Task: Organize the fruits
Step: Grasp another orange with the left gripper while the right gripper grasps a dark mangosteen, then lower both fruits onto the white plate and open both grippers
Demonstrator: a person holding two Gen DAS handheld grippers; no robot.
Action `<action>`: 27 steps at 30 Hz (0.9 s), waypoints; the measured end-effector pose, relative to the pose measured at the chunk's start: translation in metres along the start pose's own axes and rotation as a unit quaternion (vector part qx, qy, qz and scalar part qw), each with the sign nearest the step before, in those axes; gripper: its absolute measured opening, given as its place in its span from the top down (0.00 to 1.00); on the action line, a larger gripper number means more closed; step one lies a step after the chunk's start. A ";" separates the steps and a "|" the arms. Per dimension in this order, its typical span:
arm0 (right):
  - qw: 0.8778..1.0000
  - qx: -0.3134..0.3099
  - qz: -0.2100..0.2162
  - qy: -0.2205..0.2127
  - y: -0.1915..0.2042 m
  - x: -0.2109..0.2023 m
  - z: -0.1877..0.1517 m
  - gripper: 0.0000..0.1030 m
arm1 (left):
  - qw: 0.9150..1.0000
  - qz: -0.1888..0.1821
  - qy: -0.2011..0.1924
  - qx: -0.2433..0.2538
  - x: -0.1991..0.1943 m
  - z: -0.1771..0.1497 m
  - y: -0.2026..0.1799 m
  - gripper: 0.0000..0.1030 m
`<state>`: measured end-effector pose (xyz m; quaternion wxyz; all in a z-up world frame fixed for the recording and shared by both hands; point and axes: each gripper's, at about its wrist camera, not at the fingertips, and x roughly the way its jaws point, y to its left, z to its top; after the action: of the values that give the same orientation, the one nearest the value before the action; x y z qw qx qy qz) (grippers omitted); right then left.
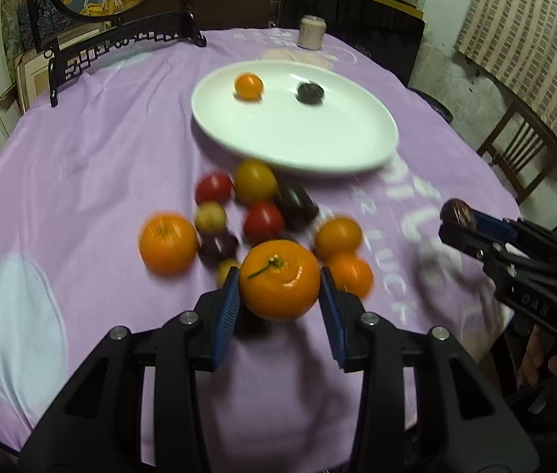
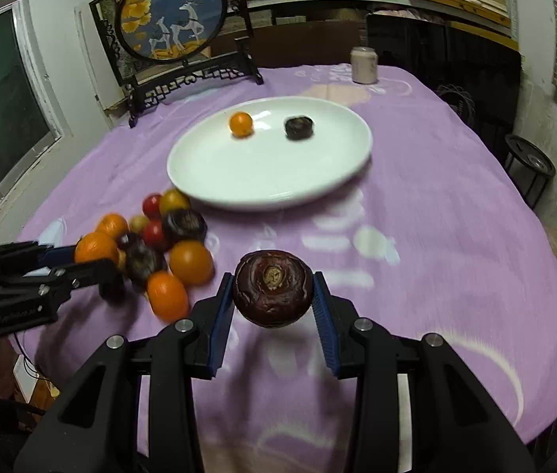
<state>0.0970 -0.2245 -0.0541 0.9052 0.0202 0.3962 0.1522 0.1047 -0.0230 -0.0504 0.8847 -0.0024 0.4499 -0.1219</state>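
My left gripper [image 1: 279,282] is shut on an orange [image 1: 279,279] and holds it above the purple cloth, near a pile of oranges, red, yellow and dark fruits [image 1: 254,213]. My right gripper [image 2: 273,291] is shut on a dark brown fruit [image 2: 273,285], lifted over the cloth; it also shows in the left wrist view [image 1: 457,213]. The left gripper with its orange [image 2: 96,247] shows at the left of the right wrist view, by the pile [image 2: 168,236]. A white plate [image 1: 317,146] [image 2: 239,173] beyond the pile holds a small orange [image 1: 248,86] and a dark fruit [image 1: 310,92].
A pale jar [image 1: 312,31] stands at the table's far edge. A round painted screen on a black stand [image 2: 172,19] is at the far left. A wooden chair [image 1: 522,149] and a dark stool [image 2: 530,169] stand off the table's right side.
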 end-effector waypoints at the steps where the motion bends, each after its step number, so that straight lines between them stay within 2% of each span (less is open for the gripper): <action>1: 1.000 -0.006 0.000 -0.001 0.002 0.002 0.008 0.62 | 1.000 0.001 -0.002 -0.001 0.001 0.011 0.004 0.61; 5: 1.000 -0.028 -0.002 -0.014 0.005 0.015 0.058 0.62 | 1.000 0.015 -0.012 0.006 0.010 0.071 0.015 0.61; 8: 0.999 -0.036 -0.012 -0.013 0.003 0.038 0.099 0.62 | 1.000 0.002 0.010 -0.011 0.040 0.130 0.024 0.61; 9: 0.999 -0.038 -0.016 -0.011 0.001 0.048 0.110 0.62 | 1.000 0.008 0.012 -0.013 0.052 0.146 0.025 0.61; 11: 0.999 -0.036 -0.026 -0.003 -0.007 0.073 0.134 0.62 | 0.999 0.027 0.015 -0.013 0.072 0.168 0.024 0.61; 13: 0.999 -0.033 -0.043 0.008 -0.015 0.095 0.147 0.62 | 0.999 0.026 0.027 -0.018 0.098 0.187 0.024 0.61; 18: 0.998 -0.010 -0.048 0.046 -0.038 0.139 0.154 0.62 | 0.998 0.019 0.051 -0.016 0.133 0.195 0.021 0.61; 26: 0.997 -0.012 -0.049 0.055 -0.044 0.160 0.153 0.61 | 0.998 0.029 0.060 -0.018 0.152 0.196 0.030 0.60; 27: 0.997 -0.019 -0.049 0.055 -0.042 0.161 0.154 0.54 | 0.998 0.031 0.057 -0.014 0.153 0.197 0.028 0.60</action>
<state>0.3225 -0.2047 -0.0698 0.8885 -0.0245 0.4432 0.1160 0.3543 -0.0494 -0.0575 0.8606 0.0060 0.5016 -0.0877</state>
